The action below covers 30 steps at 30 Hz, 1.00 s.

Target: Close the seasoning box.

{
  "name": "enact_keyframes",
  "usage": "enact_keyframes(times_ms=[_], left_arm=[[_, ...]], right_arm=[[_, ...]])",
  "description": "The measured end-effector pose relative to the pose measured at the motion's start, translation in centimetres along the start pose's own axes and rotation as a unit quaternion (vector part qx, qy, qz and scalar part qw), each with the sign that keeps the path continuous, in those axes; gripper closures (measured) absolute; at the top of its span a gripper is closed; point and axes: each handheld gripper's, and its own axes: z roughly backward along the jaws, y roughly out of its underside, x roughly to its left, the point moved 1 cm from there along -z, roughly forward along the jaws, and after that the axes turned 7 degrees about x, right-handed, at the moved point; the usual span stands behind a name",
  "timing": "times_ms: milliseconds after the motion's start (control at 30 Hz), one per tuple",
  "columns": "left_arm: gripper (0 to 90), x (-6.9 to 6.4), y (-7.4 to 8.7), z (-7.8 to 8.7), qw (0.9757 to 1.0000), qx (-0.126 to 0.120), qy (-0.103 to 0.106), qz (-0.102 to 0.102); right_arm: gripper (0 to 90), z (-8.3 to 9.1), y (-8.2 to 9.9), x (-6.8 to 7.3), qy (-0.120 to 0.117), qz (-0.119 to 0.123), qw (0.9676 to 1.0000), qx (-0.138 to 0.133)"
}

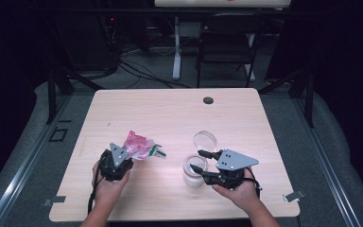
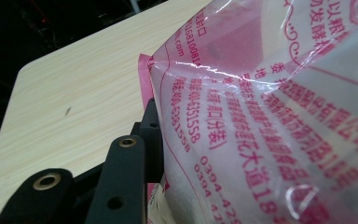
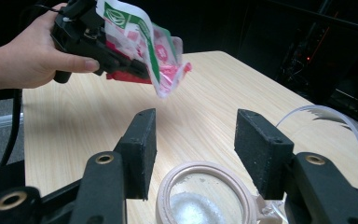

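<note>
A pink printed plastic bag [image 1: 139,145] hangs lifted off the table, and my left gripper [image 1: 131,153] is shut on it. In the left gripper view the bag [image 2: 261,116] covers the right side, with one black finger [image 2: 121,182] against its edge. In the right gripper view the bag [image 3: 161,56] droops from the left gripper [image 3: 121,65] at upper left. An open jar [image 1: 194,178] with white contents stands at the table's right front. My right gripper [image 1: 199,161] flanks its mouth [image 3: 205,205], pads apparently pressing on the rim. Its clear lid [image 1: 204,139] is tipped back.
The light wooden table [image 1: 170,113] has a dark round grommet [image 1: 208,100] near its far edge. A black folding chair [image 1: 227,42] and a white desk leg [image 1: 176,47] stand beyond the table. Dark curtains close both sides.
</note>
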Motion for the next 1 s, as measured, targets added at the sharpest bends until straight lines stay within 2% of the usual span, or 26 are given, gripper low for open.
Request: enact_keyframes(times_ms=[200,467,767,1000], left_arm=[[65.3,2.0,1.4,0.3,0.9996,0.010,-0.021,0.018],[65.3,4.3,2.5,1.1,0.9978,0.011,-0.043,0.049],[65.3,6.4,3.9,1.4,0.9939,0.016,-0.072,0.082],[65.3,7.2,4.7,0.9,0.9910,0.031,-0.093,0.091]], right_arm=[[48.8,-0.1,0.0,0.0,0.002,0.001,1.0000,0.001],[48.8,-0.2,0.1,0.0,0.000,-0.001,1.0000,0.001],[48.8,-0.2,0.1,0.0,-0.001,-0.002,1.0000,0.002],[48.8,-0.3,0.2,0.0,0.000,-0.002,1.0000,0.003]])
